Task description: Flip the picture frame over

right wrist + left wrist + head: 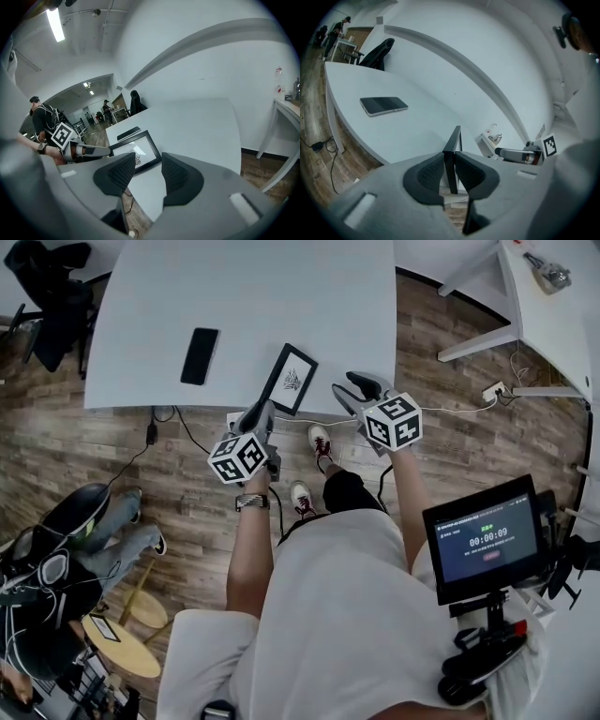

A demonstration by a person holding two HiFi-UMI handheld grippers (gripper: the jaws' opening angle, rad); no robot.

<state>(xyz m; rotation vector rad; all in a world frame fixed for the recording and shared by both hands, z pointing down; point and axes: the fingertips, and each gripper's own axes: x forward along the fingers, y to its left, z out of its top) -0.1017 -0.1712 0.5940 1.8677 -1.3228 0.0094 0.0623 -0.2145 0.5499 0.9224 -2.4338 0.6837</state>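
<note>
The black picture frame [291, 379] with a white print is at the front edge of the white table [244, 296]. My left gripper [265, 411] is shut on its near edge. In the left gripper view the frame [453, 149] stands edge-on between the pads [429, 177] of that gripper [450, 174]. In the right gripper view the frame [137, 149] tilts, with its printed face toward me. My right gripper [361, 386] hovers just right of the frame, over the table's edge. It [147, 174] is open with nothing between its fingers.
A black phone [200, 355] lies on the table left of the frame. A dark chair [52, 292] stands at the far left corner. A seated person's legs [112, 531] are at lower left. Another white table [548, 315] is at the right, and cables run under the front edge.
</note>
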